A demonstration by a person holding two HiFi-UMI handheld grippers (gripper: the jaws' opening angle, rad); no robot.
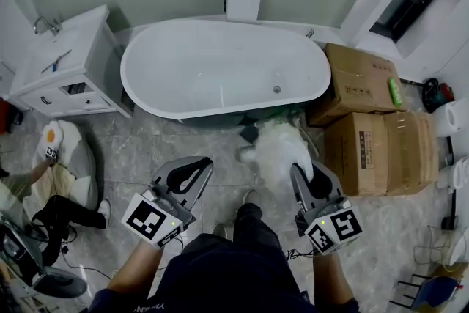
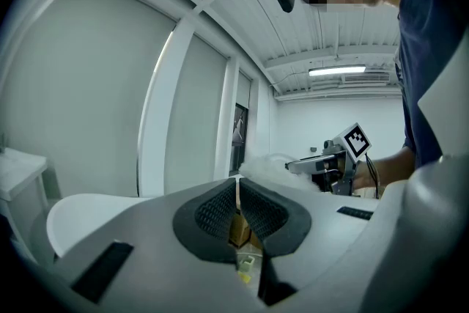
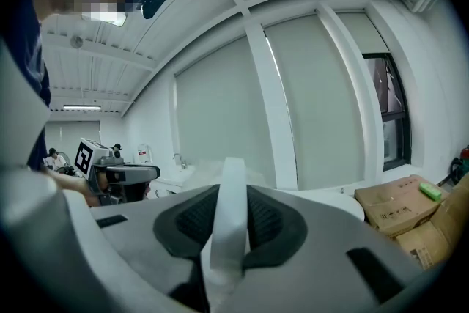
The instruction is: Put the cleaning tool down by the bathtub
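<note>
White fluffy duster (image 1: 277, 150) is hanging ahead of the right claw (image 1: 305, 174) clenching its handle (image 3: 229, 223), bathtub (image 1: 220, 70) just beyond; left claw (image 1: 196, 171) closed, empty.

The bathtub (image 1: 212, 70) stands between a cabinet (image 1: 73, 55) at left and boxes (image 1: 366, 113) at right.

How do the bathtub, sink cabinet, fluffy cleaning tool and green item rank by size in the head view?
1. bathtub
2. sink cabinet
3. cleaning tool (nearer the camera, so looks enlarged)
4. green item
</note>
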